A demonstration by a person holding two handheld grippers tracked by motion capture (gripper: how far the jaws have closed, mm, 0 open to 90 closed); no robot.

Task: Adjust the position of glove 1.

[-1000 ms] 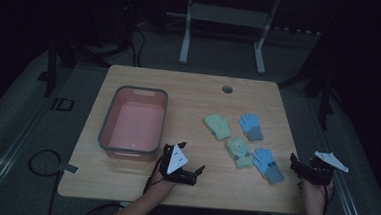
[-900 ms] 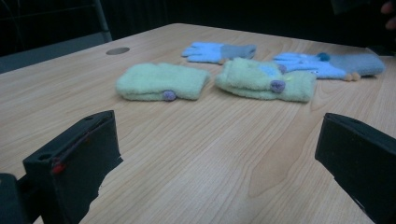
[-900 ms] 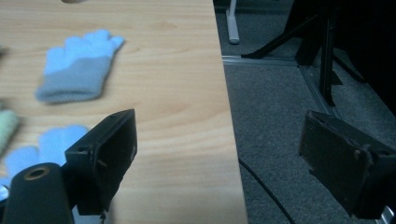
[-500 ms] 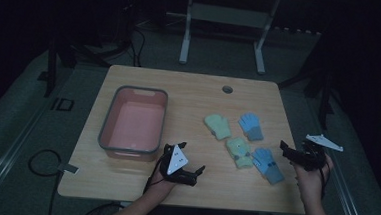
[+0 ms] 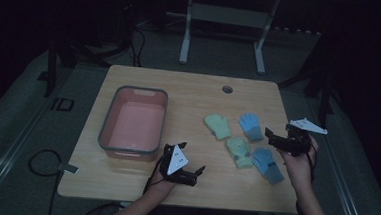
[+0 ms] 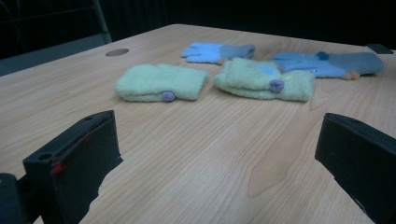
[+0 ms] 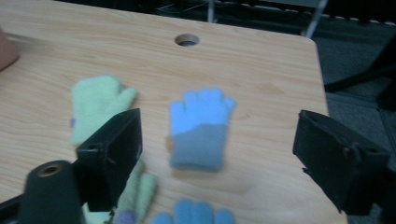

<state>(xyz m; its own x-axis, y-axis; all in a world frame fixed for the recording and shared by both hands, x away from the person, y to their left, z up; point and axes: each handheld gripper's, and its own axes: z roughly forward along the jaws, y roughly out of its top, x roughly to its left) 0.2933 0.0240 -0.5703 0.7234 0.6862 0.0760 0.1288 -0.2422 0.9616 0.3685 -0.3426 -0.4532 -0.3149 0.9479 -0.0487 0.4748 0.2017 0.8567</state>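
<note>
On the desk, the pink bin sat empty at the left, likely meant to receive gloves. The left tongs rested released beside it, idle. Two green gloves lay mid-desk. The right tongs hovered with jaws apart over the upper blue glove, seemingly lining up a grasp.

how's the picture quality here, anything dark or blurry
High view: dim overall, surroundings nearly black, only the table lit. Right gripper view: motion-blurred, the blue glove soft-edged. Left gripper view: sharpest, the green mitten crisp, with its own claw dark.
</note>
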